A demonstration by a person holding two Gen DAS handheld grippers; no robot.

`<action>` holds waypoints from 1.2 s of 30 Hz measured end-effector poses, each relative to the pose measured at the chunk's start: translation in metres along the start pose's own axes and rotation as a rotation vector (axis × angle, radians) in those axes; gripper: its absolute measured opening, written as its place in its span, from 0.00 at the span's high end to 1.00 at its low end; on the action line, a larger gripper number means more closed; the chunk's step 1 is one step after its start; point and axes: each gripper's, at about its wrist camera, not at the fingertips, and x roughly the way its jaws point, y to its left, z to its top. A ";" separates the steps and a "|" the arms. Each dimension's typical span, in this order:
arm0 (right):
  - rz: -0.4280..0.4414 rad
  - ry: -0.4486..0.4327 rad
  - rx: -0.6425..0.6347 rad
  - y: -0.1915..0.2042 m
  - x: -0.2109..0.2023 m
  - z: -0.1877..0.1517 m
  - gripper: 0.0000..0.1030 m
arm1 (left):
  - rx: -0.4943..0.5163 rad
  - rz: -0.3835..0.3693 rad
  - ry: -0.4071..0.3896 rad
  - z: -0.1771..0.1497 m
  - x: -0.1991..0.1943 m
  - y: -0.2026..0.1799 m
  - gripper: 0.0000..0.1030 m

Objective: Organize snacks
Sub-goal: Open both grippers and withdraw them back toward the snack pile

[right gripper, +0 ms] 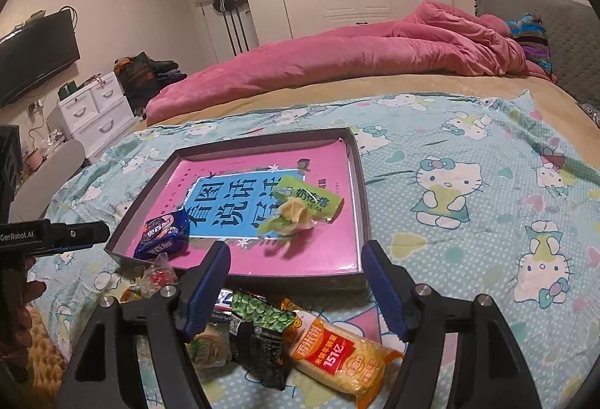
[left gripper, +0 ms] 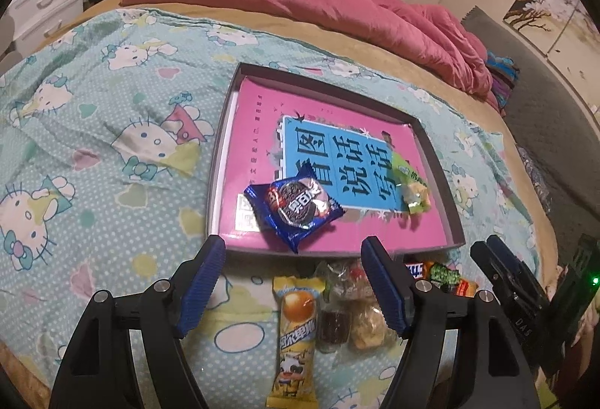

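A shallow grey tray lies on the bed with a pink book flat inside it. A blue cookie packet rests at the tray's near corner, and a green pastry packet lies on the book. My left gripper hovers open just short of the tray's near rim, over a yellow bar and clear wrapped sweets. My right gripper is open too, above a yellow rice-cracker pack and a green pea packet. Neither gripper holds anything.
The loose snacks sit on a cat-print sheet along the tray's near side. A pink quilt is heaped across the far part of the bed. White drawers and a television stand beyond the bed's left edge.
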 end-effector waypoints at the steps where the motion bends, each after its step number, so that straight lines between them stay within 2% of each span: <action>1: 0.000 0.000 -0.002 0.001 -0.001 0.000 0.30 | 0.002 0.000 0.001 -0.001 0.000 0.000 0.26; 18: 0.014 0.031 -0.040 0.016 -0.006 -0.012 0.30 | 0.046 -0.033 0.053 -0.017 0.004 -0.006 0.26; 36: 0.019 0.070 -0.075 0.029 -0.006 -0.023 0.30 | 0.076 -0.015 0.103 -0.038 0.006 -0.001 0.26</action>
